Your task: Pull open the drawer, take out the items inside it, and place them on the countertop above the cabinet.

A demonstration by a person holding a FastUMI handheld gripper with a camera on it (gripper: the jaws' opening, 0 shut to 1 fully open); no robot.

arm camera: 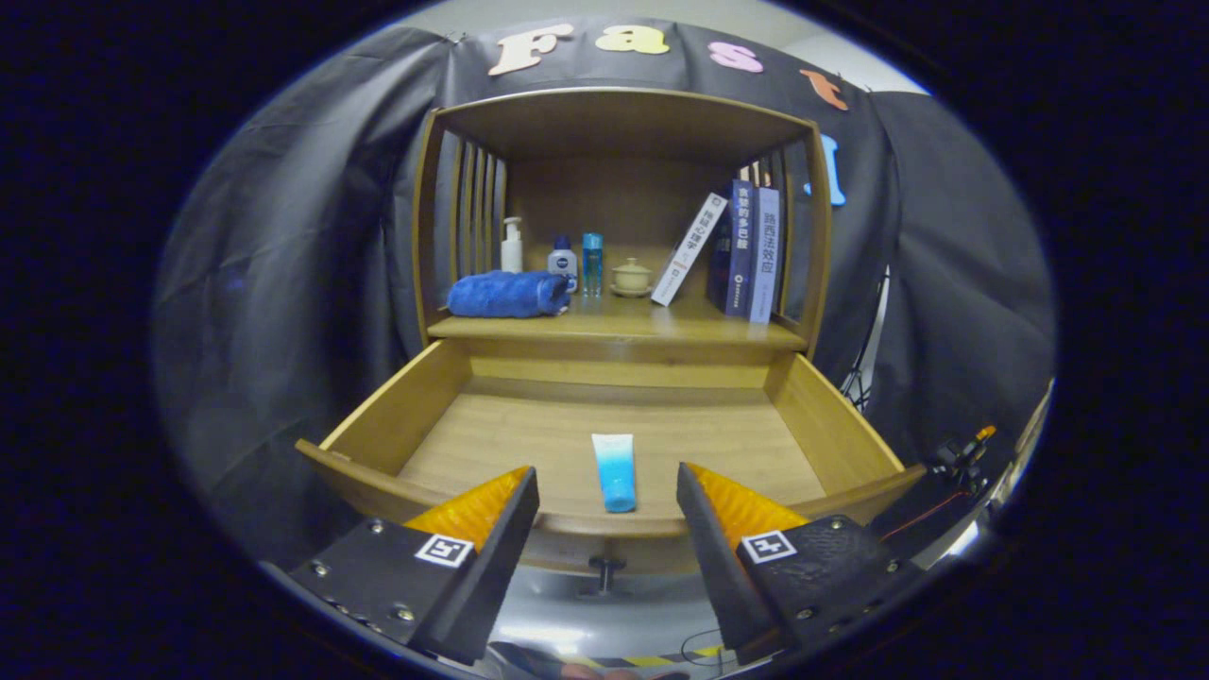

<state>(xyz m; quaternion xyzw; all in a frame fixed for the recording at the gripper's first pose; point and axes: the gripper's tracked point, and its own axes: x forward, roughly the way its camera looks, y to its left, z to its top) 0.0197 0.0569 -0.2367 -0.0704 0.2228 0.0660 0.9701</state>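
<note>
The wooden drawer point(416, 416) stands pulled out toward me, its dark knob point(605, 569) hanging below the front panel. A blue and white tube point(615, 471) lies on the drawer floor near the front panel, lengthwise, cap end toward me. My gripper point(607, 486) is open above the drawer's front edge, one finger to either side of the tube's near end, touching nothing. The countertop point(652, 326) runs just above and behind the drawer.
On the countertop lie a folded blue towel point(507, 294), a white pump bottle point(512, 246), a small white bottle point(563, 259), a slim blue bottle point(592, 264), a lidded cup point(632, 278) and several books point(746, 250). Slatted side walls and a top board enclose it.
</note>
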